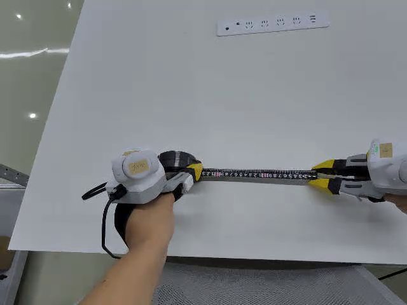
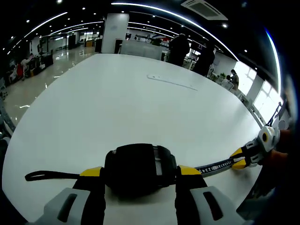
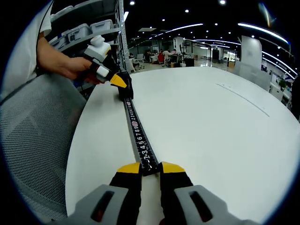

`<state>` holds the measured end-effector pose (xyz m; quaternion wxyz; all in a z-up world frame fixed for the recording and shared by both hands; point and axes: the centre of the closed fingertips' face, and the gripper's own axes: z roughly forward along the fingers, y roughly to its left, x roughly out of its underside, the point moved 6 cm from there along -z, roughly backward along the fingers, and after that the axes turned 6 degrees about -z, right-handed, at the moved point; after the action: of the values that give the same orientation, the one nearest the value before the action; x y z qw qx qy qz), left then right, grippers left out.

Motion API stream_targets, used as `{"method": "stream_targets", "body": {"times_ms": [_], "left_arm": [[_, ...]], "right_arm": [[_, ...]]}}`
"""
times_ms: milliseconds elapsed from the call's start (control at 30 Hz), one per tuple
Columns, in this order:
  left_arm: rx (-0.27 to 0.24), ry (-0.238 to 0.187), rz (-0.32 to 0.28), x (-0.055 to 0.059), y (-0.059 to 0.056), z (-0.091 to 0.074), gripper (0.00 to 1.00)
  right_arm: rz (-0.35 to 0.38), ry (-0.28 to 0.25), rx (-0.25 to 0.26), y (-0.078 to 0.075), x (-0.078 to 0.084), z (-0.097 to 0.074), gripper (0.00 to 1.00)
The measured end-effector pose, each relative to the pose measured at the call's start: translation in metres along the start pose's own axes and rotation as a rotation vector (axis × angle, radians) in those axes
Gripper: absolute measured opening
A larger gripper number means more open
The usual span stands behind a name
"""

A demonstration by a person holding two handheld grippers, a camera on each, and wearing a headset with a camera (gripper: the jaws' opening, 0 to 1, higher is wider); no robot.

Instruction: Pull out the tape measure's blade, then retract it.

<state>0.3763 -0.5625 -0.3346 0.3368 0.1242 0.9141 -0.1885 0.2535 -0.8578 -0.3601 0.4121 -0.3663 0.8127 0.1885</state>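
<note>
Now | case (image 1: 175, 159) on bench (image 1: 191, 76), clamped in left gripper (image 2: 140, 172) to anchor it | blade (image 1: 257, 173) runs right from case | right gripper (image 3: 150, 168) pinches its far end for tension | retraction pending

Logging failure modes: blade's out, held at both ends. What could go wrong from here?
The right hand-held gripper pinches the blade only at its tip; a slip would likely whip it back into the tape measure case.
The left hand-held gripper clamps that case's rounded sides; more pull may twist it free.
</note>
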Motion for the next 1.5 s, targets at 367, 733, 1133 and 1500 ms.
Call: {"method": "stream_targets", "body": {"times_ms": [367,733,1133,1500], "left_arm": [[0.004,0.004,-0.007,-0.001,0.001,0.000,0.57],[0.007,0.002,-0.014,-0.001,0.002,0.001,0.56],[0.015,0.004,-0.031,-0.002,0.002,0.000,0.56],[0.025,0.009,-0.048,-0.002,0.002,0.001,0.55]], "right_arm": [[0.018,-0.024,-0.038,0.000,-0.008,0.014,0.12],[0.011,-0.055,-0.083,0.007,-0.021,0.036,0.12],[0.016,-0.082,-0.097,0.006,-0.034,0.049,0.12],[-0.007,-0.114,-0.122,0.011,-0.059,0.077,0.12]]}}
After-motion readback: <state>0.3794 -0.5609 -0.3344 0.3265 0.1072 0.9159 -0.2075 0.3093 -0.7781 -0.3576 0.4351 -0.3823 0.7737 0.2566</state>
